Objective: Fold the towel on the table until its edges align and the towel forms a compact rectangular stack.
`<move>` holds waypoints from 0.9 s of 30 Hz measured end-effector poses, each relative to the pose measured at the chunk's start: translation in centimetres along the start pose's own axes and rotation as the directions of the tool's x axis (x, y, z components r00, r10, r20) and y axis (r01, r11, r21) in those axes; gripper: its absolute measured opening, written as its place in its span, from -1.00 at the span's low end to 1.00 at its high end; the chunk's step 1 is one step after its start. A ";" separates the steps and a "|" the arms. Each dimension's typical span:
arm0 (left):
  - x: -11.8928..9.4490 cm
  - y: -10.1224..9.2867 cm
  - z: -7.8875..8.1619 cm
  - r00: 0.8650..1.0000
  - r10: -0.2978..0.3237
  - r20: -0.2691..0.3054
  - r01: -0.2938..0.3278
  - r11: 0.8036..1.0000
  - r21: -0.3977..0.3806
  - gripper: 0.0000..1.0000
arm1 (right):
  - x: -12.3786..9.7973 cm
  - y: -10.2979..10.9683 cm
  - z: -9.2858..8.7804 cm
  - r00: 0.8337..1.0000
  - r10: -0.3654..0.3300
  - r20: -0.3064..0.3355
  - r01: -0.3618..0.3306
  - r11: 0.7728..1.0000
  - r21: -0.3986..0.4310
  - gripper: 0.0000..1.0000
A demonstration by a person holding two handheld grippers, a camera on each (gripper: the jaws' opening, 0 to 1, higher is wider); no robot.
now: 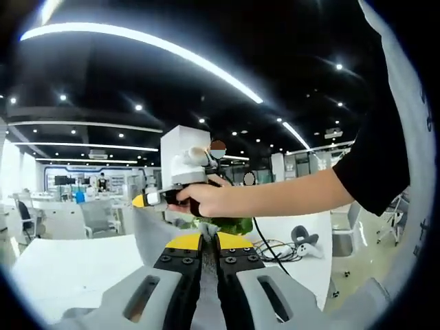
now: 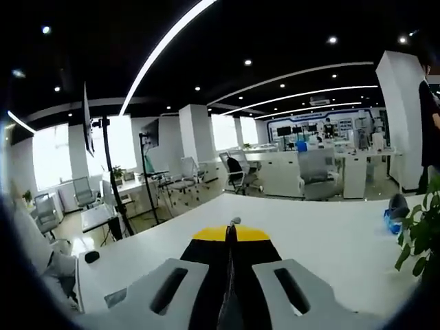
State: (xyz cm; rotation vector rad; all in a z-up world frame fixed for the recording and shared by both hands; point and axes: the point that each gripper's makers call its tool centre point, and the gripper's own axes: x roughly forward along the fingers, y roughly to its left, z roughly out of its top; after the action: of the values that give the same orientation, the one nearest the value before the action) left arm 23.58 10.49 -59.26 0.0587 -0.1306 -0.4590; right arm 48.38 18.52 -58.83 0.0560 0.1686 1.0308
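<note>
Towel (image 1: 155, 237): grey, lifted off the table (image 1: 62, 268), hanging stretched between both grippers in the left gripper view. Left gripper (image 1: 210, 242): jaws pressed together, pinching a towel edge between the yellow tips; cloth runs down between the jaws. Other gripper sits beyond it in a person's hand (image 1: 206, 199), about level with the left one; its jaw end meets the towel's upper edge, but the grip itself is too small to make out there. Behind: a green plant (image 1: 227, 225), cables and a controller (image 1: 306, 242) on a white table.

Right gripper view: right gripper (image 2: 230, 234) jaws closed, a small grey bit of cloth pokes out at the tips, so it's pinching towel too. White table (image 2: 323, 240) below, black stands (image 2: 110, 179) to the left, plant leaves (image 2: 419, 234) at right edge.
</note>
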 end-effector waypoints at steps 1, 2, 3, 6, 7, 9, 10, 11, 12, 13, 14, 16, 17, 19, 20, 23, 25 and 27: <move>-0.3 0.1 0.1 1.000 0.009 0.003 -0.009 1.000 -0.001 -0.87 | 0.3 0.4 0.0 1.000 0.005 -0.001 -0.005 1.000 -0.003 -1.00; -0.6 0.3 0.1 1.000 0.016 0.004 -0.016 1.000 -0.003 -0.87 | 0.5 0.6 0.0 1.000 0.011 -0.002 -0.011 1.000 -0.003 -1.00; -0.8 0.4 0.1 1.000 0.022 0.006 -0.022 1.000 -0.004 -0.87 | 0.7 0.9 -0.1 1.000 0.014 -0.003 -0.014 1.000 -0.003 -1.00; -1.4 0.9 -0.1 0.999 0.041 -0.002 -0.041 0.999 0.004 -0.87 | 1.6 1.9 -0.4 0.999 0.032 -0.011 -0.032 0.999 0.005 -1.00; -1.6 1.2 -0.2 0.999 0.049 -0.007 -0.049 0.999 0.008 -0.87 | 1.8 2.2 -0.4 0.999 0.037 -0.012 -0.037 0.999 0.006 -1.00; -2.3 1.8 -0.5 0.998 0.068 -0.012 -0.068 0.998 -0.004 -0.87 | 2.4 2.9 -0.6 0.999 0.048 -0.015 -0.048 0.999 0.004 -1.00; -2.5 2.0 -0.6 0.997 0.077 -0.012 -0.077 0.997 -0.005 -0.87 | 2.7 3.2 -0.7 0.998 0.056 -0.014 -0.056 0.998 0.004 -1.00; -2.7 2.1 -0.7 0.997 0.082 -0.014 -0.082 0.997 -0.006 -0.87 | 2.9 3.5 -0.8 0.998 0.059 -0.015 -0.059 0.998 0.004 -1.00; -2.9 2.3 -0.8 0.996 0.088 -0.016 -0.088 0.996 -0.006 -0.87 | 3.1 3.7 -0.9 0.998 0.064 -0.016 -0.064 0.998 0.002 -1.00; -3.1 2.4 -0.9 0.995 0.096 -0.020 -0.096 0.995 -0.008 -0.87 | 3.4 3.9 -1.1 0.997 0.070 -0.019 -0.070 0.998 0.007 -1.00; -3.4 2.6 -1.0 0.994 0.104 -0.023 -0.104 0.994 -0.010 -0.87 | 3.6 4.2 -1.1 0.997 0.075 -0.020 -0.075 0.997 0.009 -1.00; -3.7 3.0 -1.2 0.993 0.115 -0.025 -0.115 0.993 -0.015 -0.87 | 3.9 4.5 -1.2 0.996 0.082 -0.021 -0.082 0.997 0.011 -1.00; -3.9 3.1 -1.3 0.992 0.119 -0.027 -0.120 0.993 -0.017 -0.87 | 4.1 4.7 -1.3 0.996 0.086 -0.022 -0.086 0.996 0.011 -1.00; -4.2 3.4 -1.3 0.991 0.131 -0.028 -0.131 0.991 -0.015 -0.87 | 4.5 5.1 -1.3 0.995 0.099 -0.016 -0.098 0.994 0.037 -1.00; -4.3 3.5 -1.2 0.990 0.135 -0.029 -0.136 0.991 -0.016 -0.87 | 4.7 5.2 -1.3 0.995 0.100 -0.016 -0.100 0.994 0.040 -1.00; -4.8 4.0 -1.0 0.988 0.153 -0.027 -0.154 0.988 -0.014 -0.87 | 5.0 5.5 -1.2 0.994 0.108 -0.011 -0.107 0.993 0.053 -1.00; -5.1 4.3 -1.0 0.986 0.163 -0.025 -0.164 0.986 -0.015 -0.87 | 5.3 5.8 -1.0 0.994 0.113 -0.008 -0.113 0.992 0.057 -1.00; -5.3 4.6 -1.0 0.985 0.172 -0.025 -0.172 0.985 -0.018 -0.87 | 5.5 6.1 -1.0 0.993 0.119 -0.009 -0.119 0.992 0.052 -1.00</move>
State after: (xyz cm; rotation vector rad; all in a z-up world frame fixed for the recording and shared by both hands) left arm 21.01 16.95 -60.49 0.0323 -0.1072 -0.2870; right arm 45.83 26.31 -59.71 0.1075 0.2045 1.1460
